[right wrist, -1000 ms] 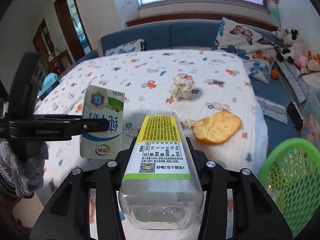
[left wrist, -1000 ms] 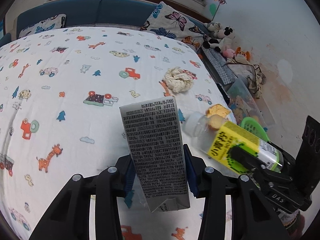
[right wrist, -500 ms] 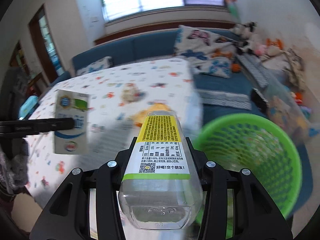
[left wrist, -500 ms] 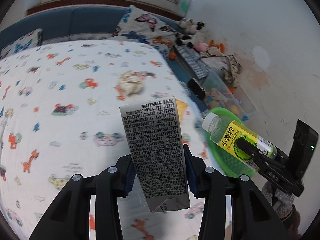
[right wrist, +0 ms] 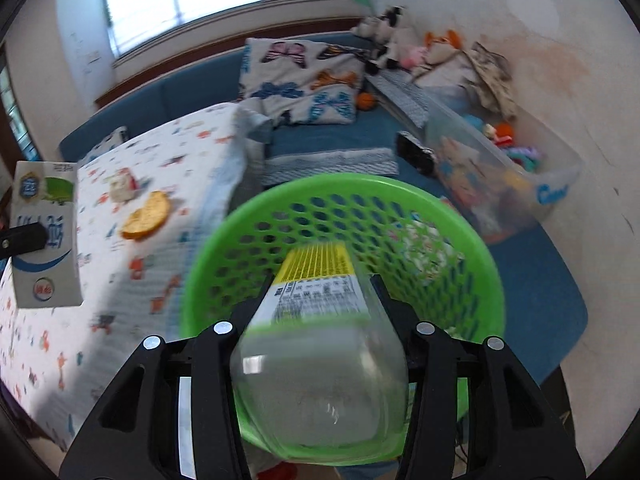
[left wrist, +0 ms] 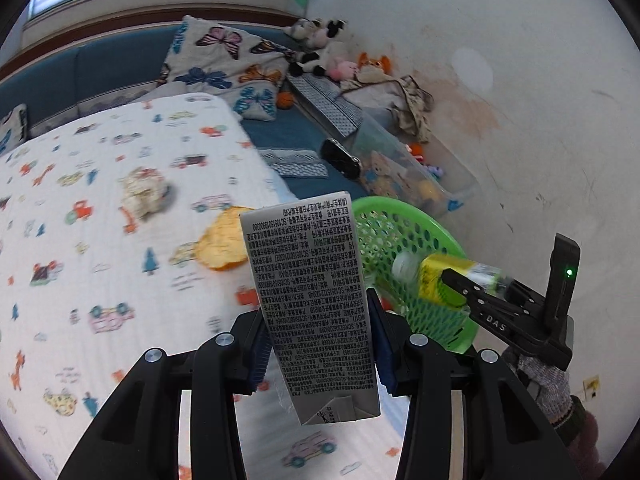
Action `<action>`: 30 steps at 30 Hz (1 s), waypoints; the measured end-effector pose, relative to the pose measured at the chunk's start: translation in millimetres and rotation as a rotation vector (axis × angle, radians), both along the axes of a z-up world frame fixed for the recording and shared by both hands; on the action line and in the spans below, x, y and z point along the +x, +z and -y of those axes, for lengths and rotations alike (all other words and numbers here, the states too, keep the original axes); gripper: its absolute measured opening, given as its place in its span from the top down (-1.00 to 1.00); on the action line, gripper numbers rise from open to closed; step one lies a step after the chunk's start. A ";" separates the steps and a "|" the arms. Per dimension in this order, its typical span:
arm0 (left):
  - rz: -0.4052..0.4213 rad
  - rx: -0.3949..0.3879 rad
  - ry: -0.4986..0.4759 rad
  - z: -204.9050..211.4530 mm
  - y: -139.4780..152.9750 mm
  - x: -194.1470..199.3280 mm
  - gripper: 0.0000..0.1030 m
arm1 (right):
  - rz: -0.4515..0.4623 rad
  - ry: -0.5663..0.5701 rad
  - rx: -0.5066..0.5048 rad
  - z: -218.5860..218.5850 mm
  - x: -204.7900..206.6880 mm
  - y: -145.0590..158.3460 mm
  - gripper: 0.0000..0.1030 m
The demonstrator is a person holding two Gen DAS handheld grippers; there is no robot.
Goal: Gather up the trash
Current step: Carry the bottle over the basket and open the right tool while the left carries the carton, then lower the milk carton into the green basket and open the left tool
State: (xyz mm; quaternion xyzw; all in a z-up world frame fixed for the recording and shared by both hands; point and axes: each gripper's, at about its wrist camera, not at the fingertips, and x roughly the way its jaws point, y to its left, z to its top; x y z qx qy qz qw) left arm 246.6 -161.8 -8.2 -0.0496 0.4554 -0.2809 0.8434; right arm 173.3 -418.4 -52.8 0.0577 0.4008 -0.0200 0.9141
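My left gripper (left wrist: 320,344) is shut on a grey milk carton (left wrist: 312,304) and holds it upright above the bed's right edge. The carton also shows at far left in the right wrist view (right wrist: 44,236). My right gripper (right wrist: 320,316) is shut on a clear plastic bottle (right wrist: 320,344) with a yellow label, tilted mouth-down over the green mesh basket (right wrist: 400,208). In the left wrist view the bottle (left wrist: 444,280) hangs over the basket (left wrist: 400,216). An orange peel (left wrist: 220,248) and a crumpled paper ball (left wrist: 144,196) lie on the bed.
The bed has a white cartoon-print sheet (left wrist: 100,240). A blue mat (right wrist: 532,280) lies under the basket. A clear toy bin (right wrist: 500,176) stands beside the wall. Butterfly pillows (right wrist: 304,80) and plush toys (right wrist: 400,36) sit at the back.
Both grippers have swung right, from over the bed towards the basket. The bottle now tips mouth-down above the basket. The carton has come to the bed's right edge.
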 end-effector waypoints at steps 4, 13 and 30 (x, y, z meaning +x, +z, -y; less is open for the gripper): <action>0.001 0.025 -0.046 28.0 -1.9 1.3 0.19 | 0.015 -0.022 0.021 10.9 -6.7 3.1 -0.05; -0.008 0.069 -0.121 82.2 -13.9 7.4 0.18 | 0.068 -0.034 0.009 18.7 -33.2 17.4 -0.19; -0.045 0.132 -0.166 122.8 -44.7 9.5 0.17 | 0.118 -0.041 0.051 22.3 -61.0 28.4 -0.35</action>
